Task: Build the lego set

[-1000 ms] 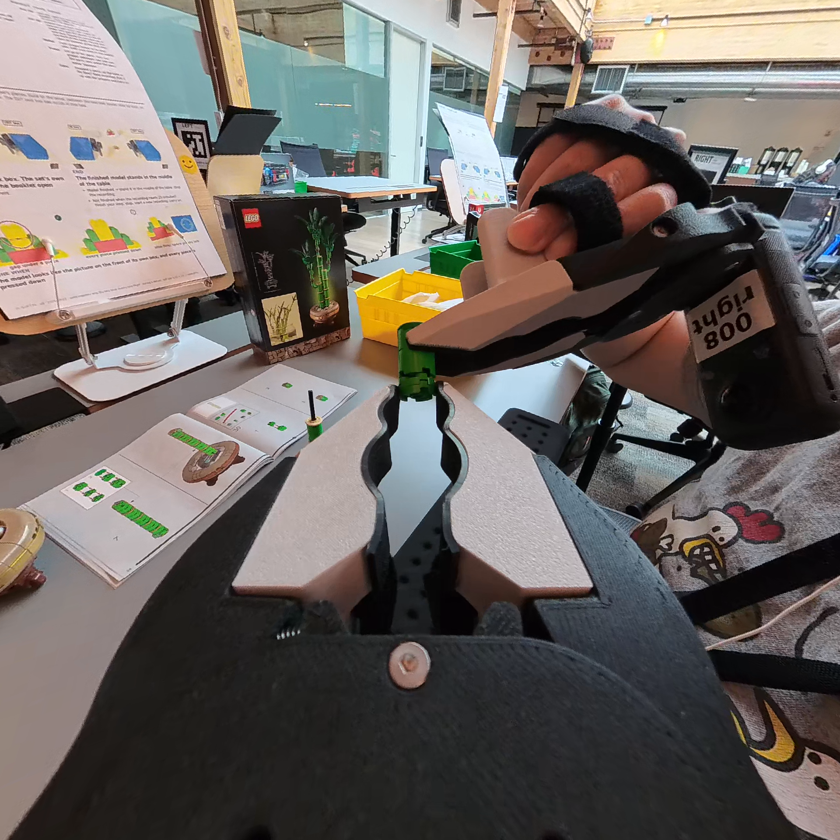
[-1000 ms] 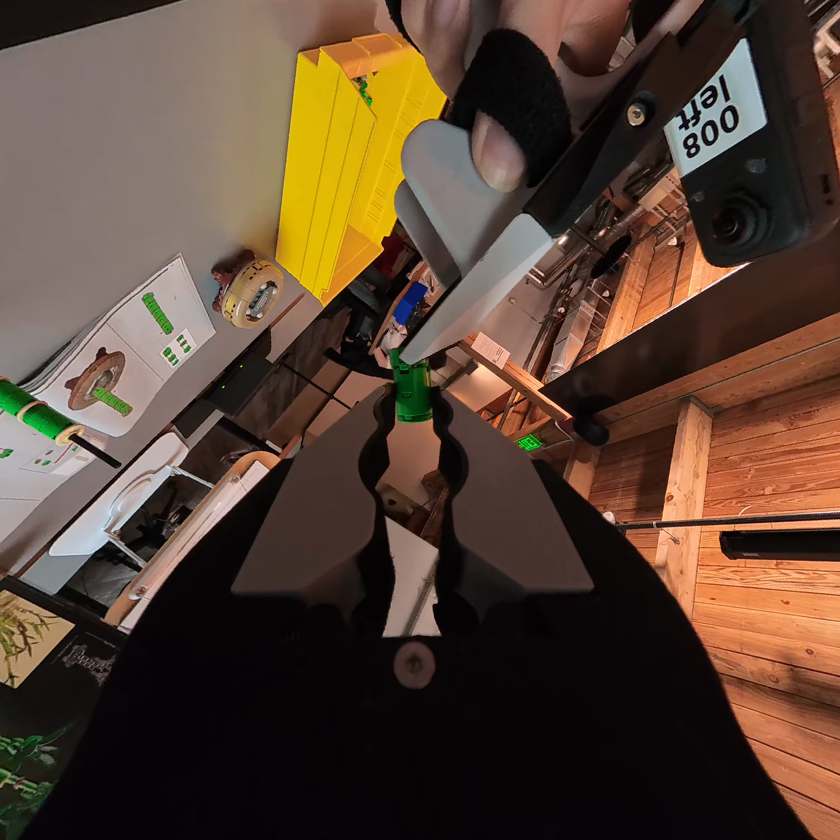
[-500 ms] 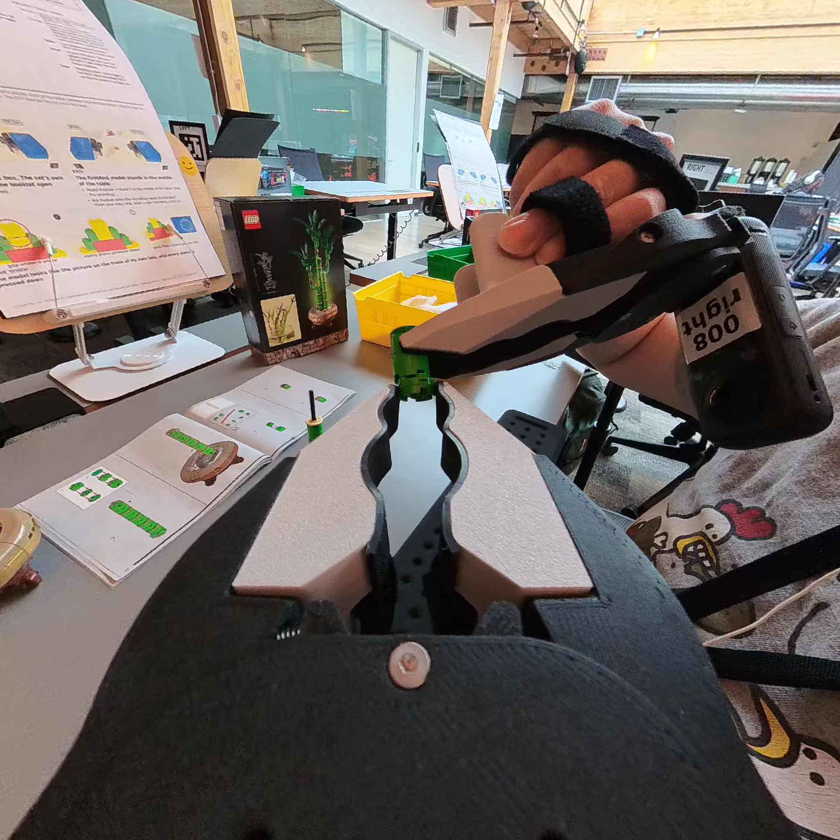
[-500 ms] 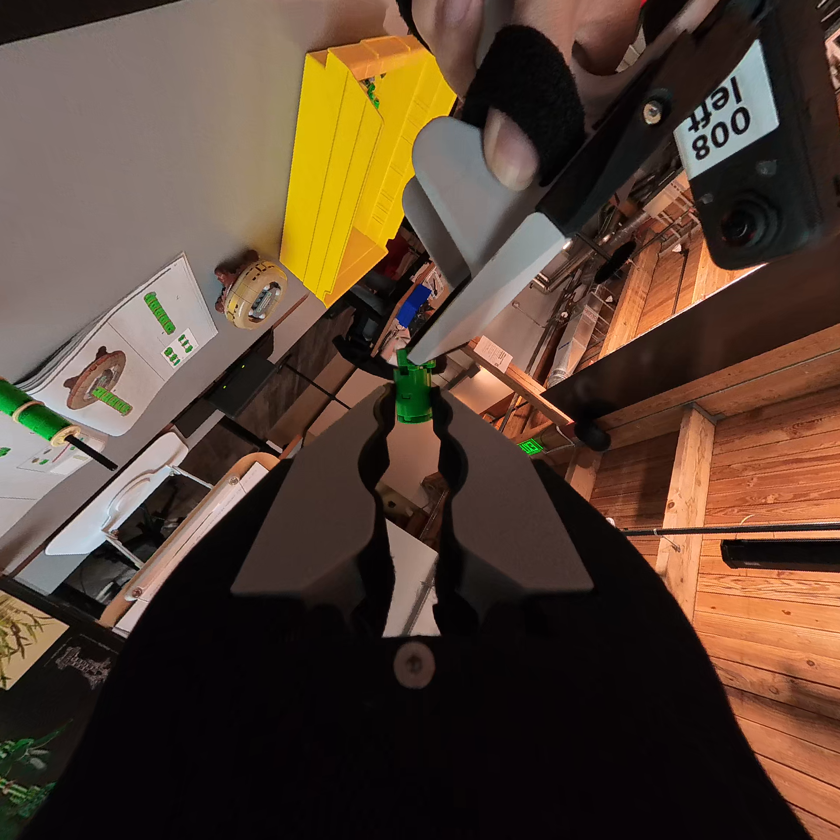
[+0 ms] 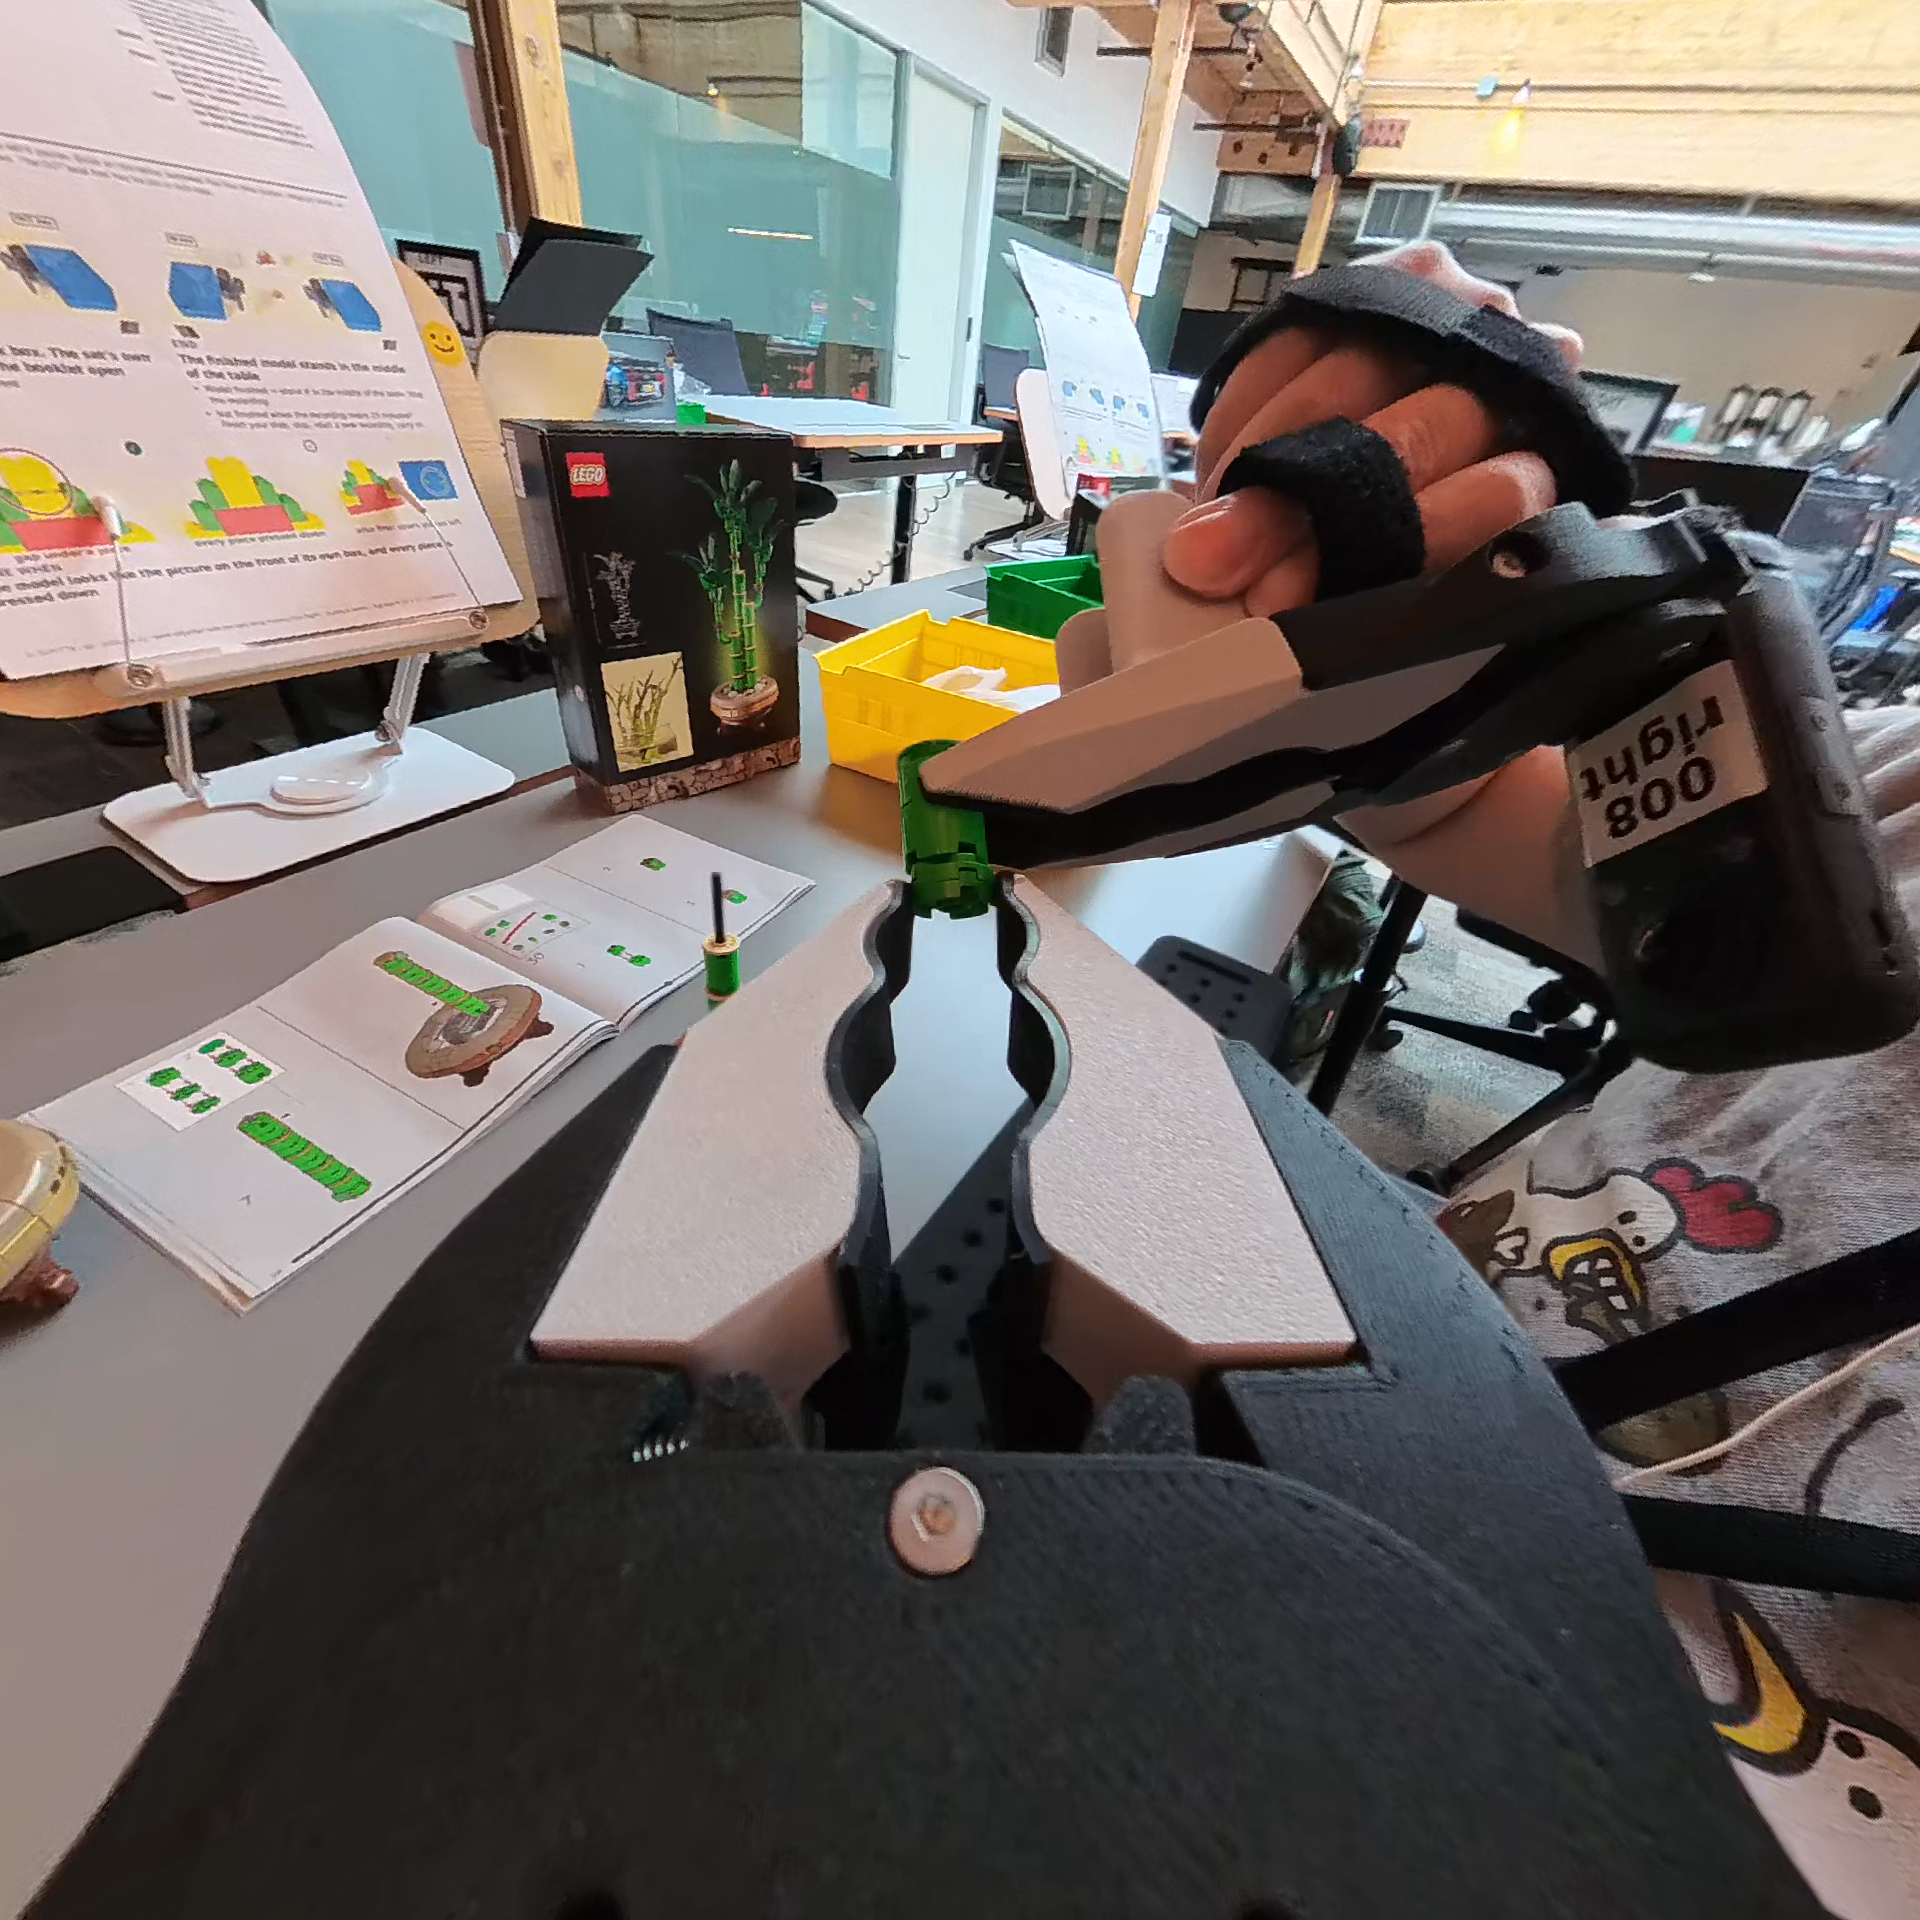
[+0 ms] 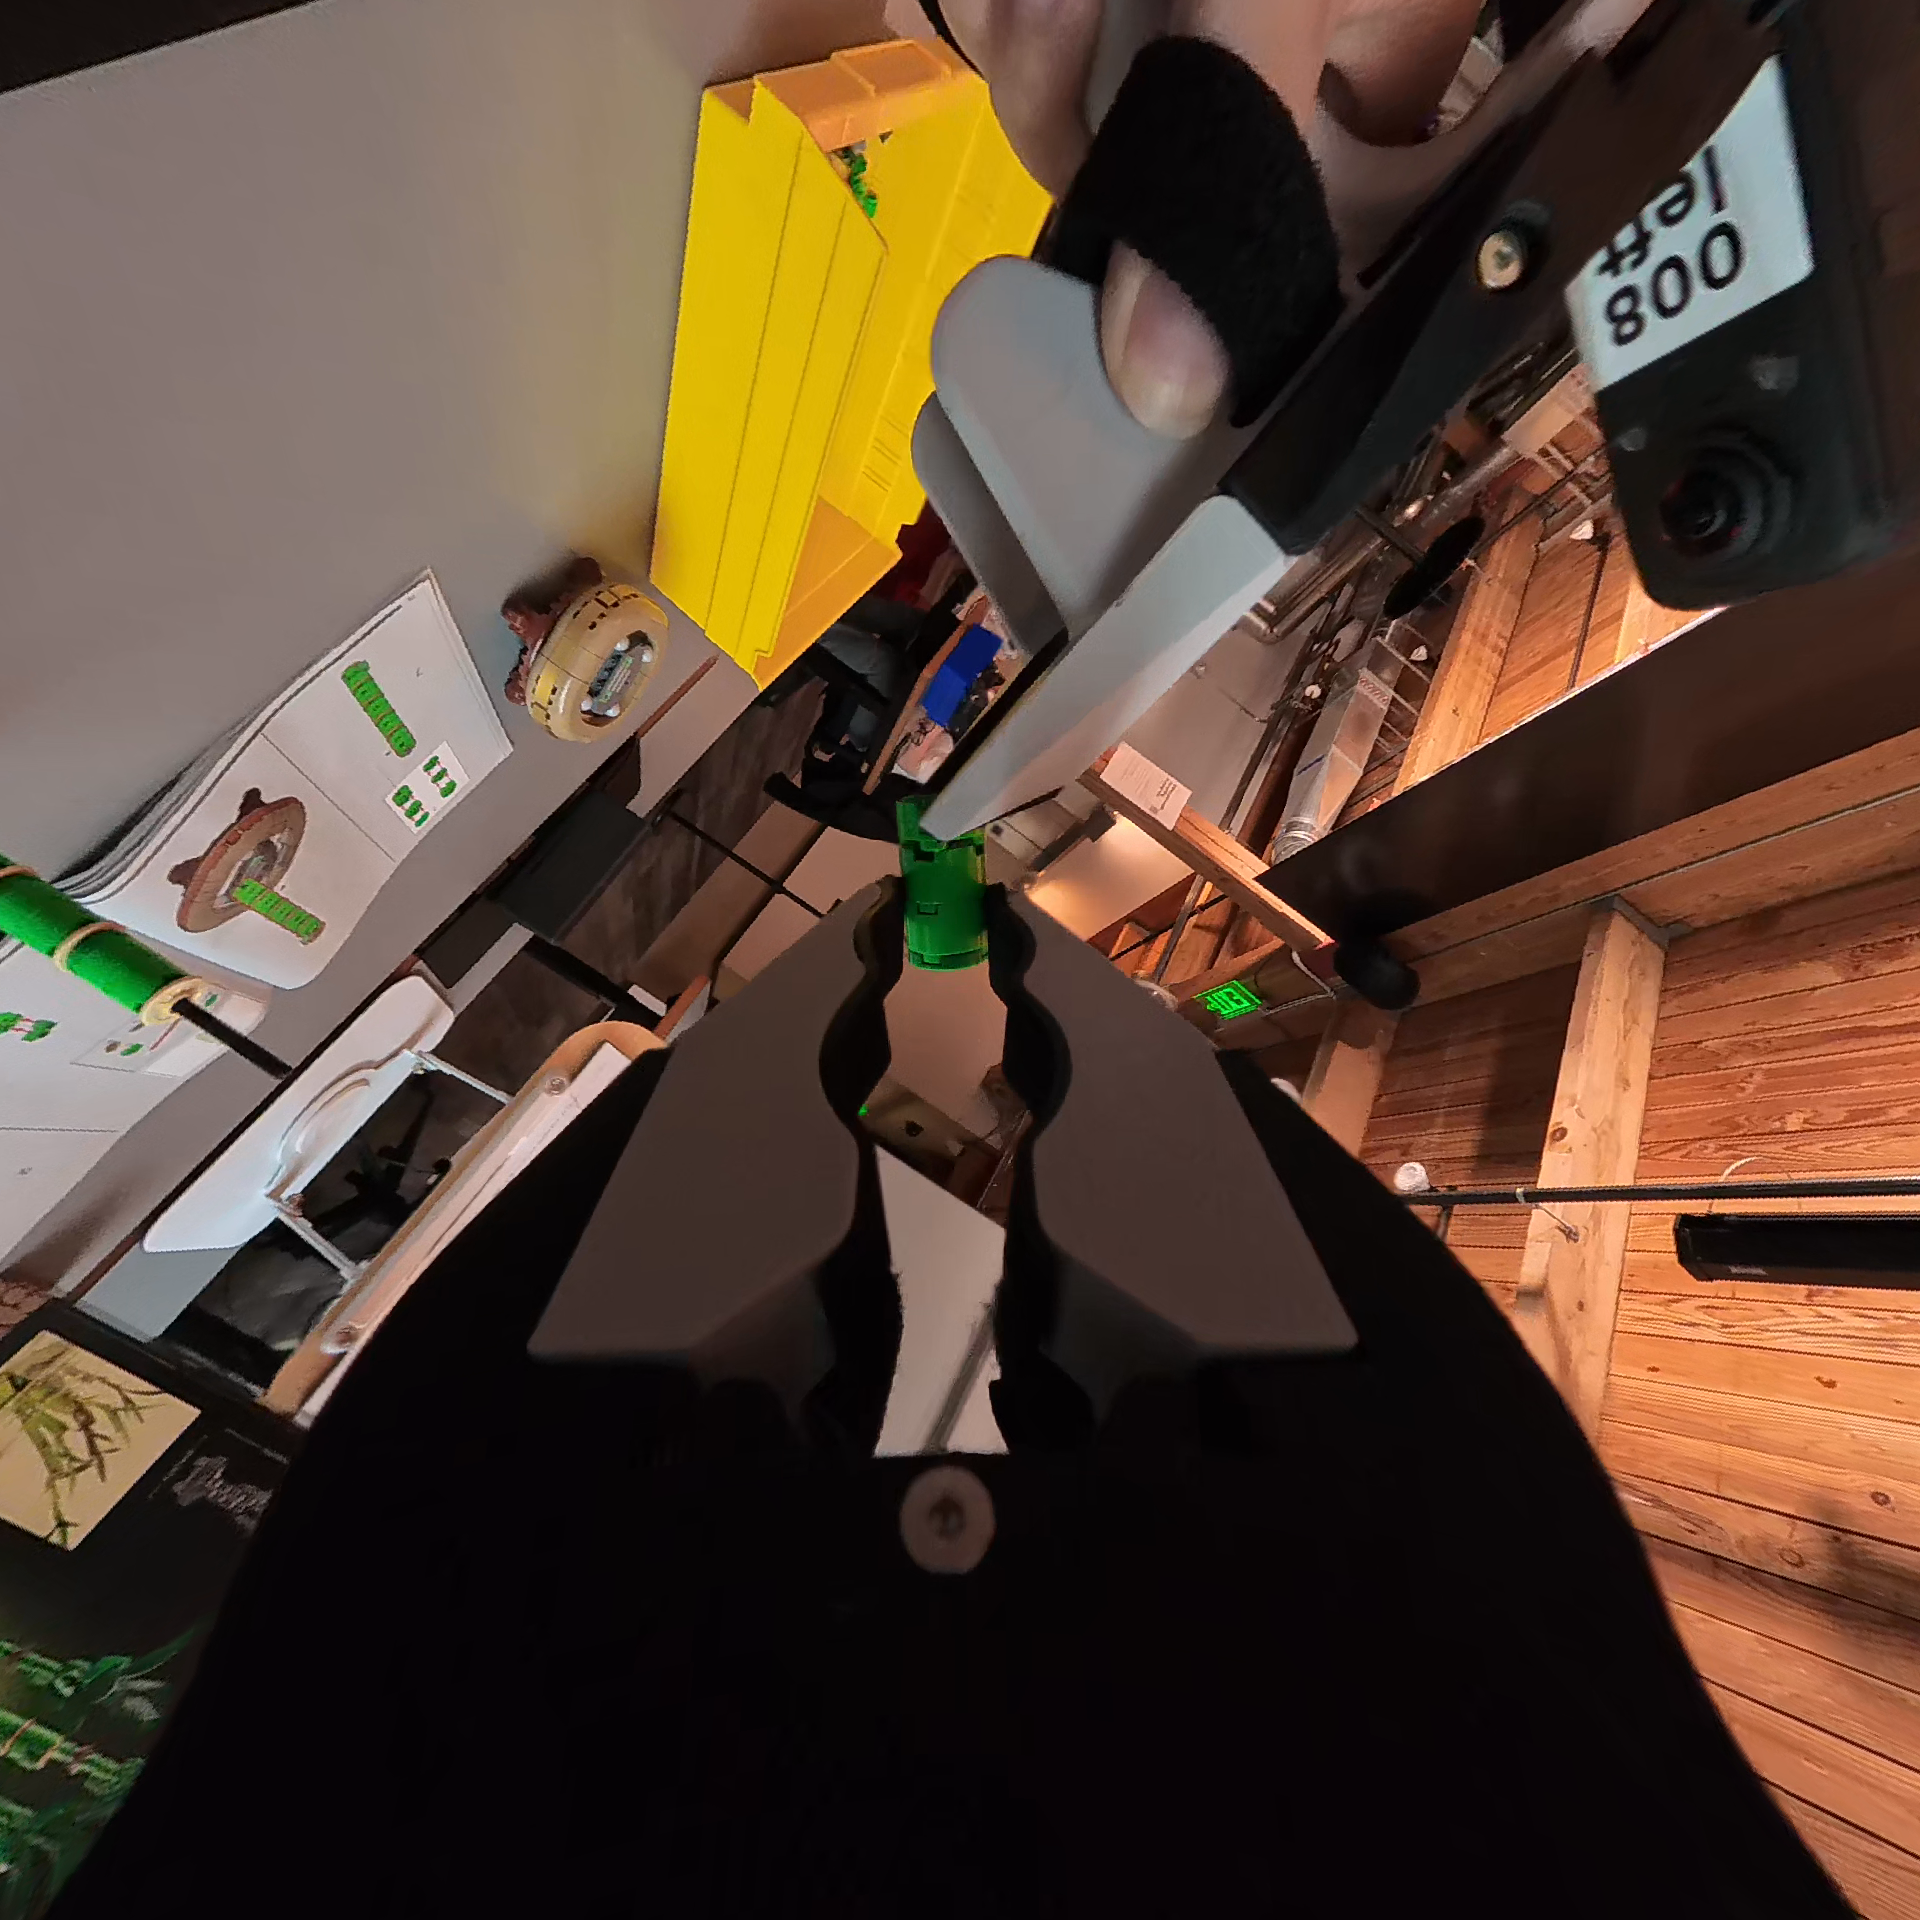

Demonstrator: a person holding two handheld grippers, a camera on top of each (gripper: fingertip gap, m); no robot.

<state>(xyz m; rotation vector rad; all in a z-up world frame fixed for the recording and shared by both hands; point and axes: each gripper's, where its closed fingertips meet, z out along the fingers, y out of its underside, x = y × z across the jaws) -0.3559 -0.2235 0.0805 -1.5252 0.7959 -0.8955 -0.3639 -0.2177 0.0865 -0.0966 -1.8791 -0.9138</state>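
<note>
A short stack of green round Lego pieces (image 5: pixel 940 831) is held in the air above the table edge, between both grippers. My left gripper (image 5: pixel 951 899) is shut on its lower end. My right gripper (image 5: pixel 925 784) comes in from the right and is shut on its upper end. In the right wrist view my right gripper (image 6: pixel 940 920) pinches the green stack (image 6: pixel 940 894), and the left gripper's tip (image 6: pixel 961 816) meets it from above. A finished green stalk on a black axle (image 5: pixel 717 961) stands on the open instruction booklet (image 5: pixel 416 1018).
A grey table (image 5: pixel 156 1455) holds a tan round pot base (image 5: pixel 31 1205) at the left edge, the black Lego box (image 5: pixel 675 613), a yellow bin (image 5: pixel 894 686), a green bin (image 5: pixel 1039 592) and an instruction sheet on a stand (image 5: pixel 208 364). A person's patterned shirt (image 5: pixel 1662 1247) is at the right. The tips of both grippers are at nearly the same place.
Both grippers stay shut on the green stack. The pair has shifted only slightly, and the right gripper sits a touch higher in the left wrist view.
</note>
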